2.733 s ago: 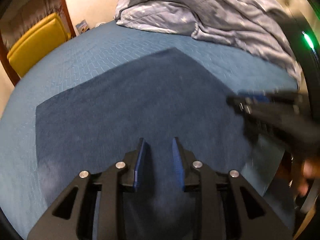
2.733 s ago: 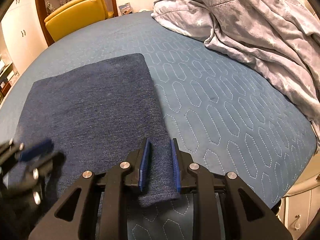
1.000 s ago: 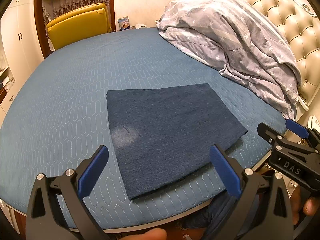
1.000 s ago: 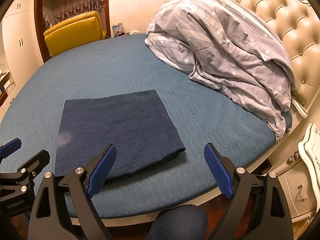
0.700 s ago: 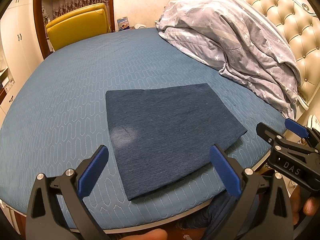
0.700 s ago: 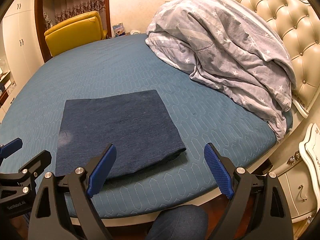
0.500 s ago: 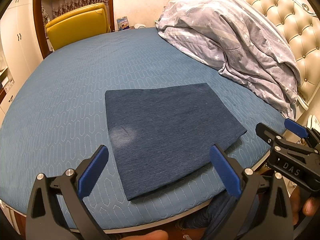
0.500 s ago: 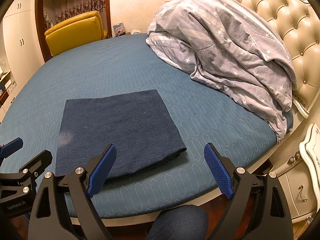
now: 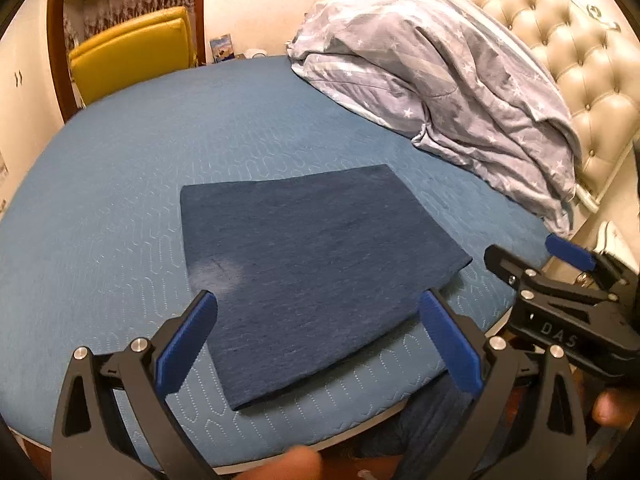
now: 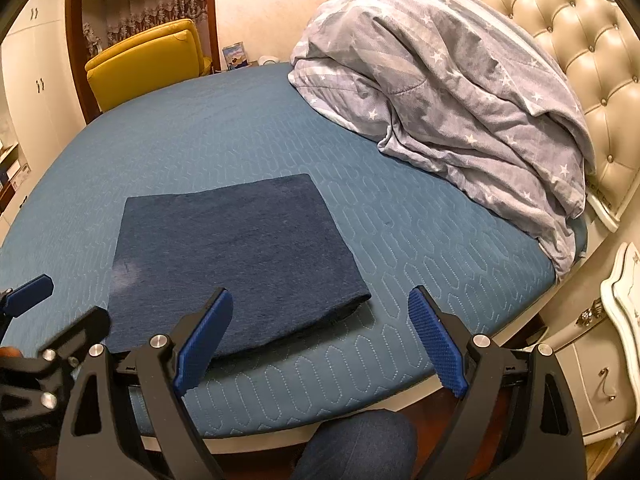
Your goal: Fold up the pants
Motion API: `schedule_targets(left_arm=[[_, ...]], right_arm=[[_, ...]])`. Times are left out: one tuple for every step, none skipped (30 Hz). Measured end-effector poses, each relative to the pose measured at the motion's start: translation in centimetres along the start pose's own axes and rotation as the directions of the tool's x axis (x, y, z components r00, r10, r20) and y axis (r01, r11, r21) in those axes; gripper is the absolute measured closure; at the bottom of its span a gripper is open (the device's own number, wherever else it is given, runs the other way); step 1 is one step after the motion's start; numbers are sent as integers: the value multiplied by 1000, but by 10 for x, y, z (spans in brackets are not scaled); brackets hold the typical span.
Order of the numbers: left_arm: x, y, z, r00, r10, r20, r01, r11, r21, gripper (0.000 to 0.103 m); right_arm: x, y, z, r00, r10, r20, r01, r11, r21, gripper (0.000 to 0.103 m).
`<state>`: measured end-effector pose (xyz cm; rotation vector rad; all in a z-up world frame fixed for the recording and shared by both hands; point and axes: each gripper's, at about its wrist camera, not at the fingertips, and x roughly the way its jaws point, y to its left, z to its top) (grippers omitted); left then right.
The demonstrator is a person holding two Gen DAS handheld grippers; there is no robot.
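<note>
A blue quilted bed (image 9: 120,184) fills the view ahead of both claws, with a grey star-print duvet (image 10: 448,80) heaped far ahead to the right. The folded navy pants (image 9: 312,264) lie flat just ahead of the left gripper (image 9: 316,344) and ahead-left of the right gripper (image 10: 320,336). Both claws gape wide, holding nothing.

I count one folded pants (image 9: 312,264) on one bed (image 9: 120,184), one duvet (image 10: 460,92), one yellow chair (image 10: 148,60), and my two grippers: left (image 9: 320,344), right (image 10: 320,344).
</note>
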<state>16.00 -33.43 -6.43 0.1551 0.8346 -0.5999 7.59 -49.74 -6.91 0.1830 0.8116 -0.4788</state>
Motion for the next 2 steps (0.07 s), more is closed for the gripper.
schedule_targets(left_arm=[[1, 7, 1, 1000, -15, 7, 15, 1000, -7, 2], [2, 17, 1, 1000, -28, 10, 28, 1000, -12, 2]], right_arm=[[2, -2, 1, 1000, 6, 1, -6, 1000, 9, 17], [6, -4, 2, 1000, 19, 2, -19, 1000, 23, 17]])
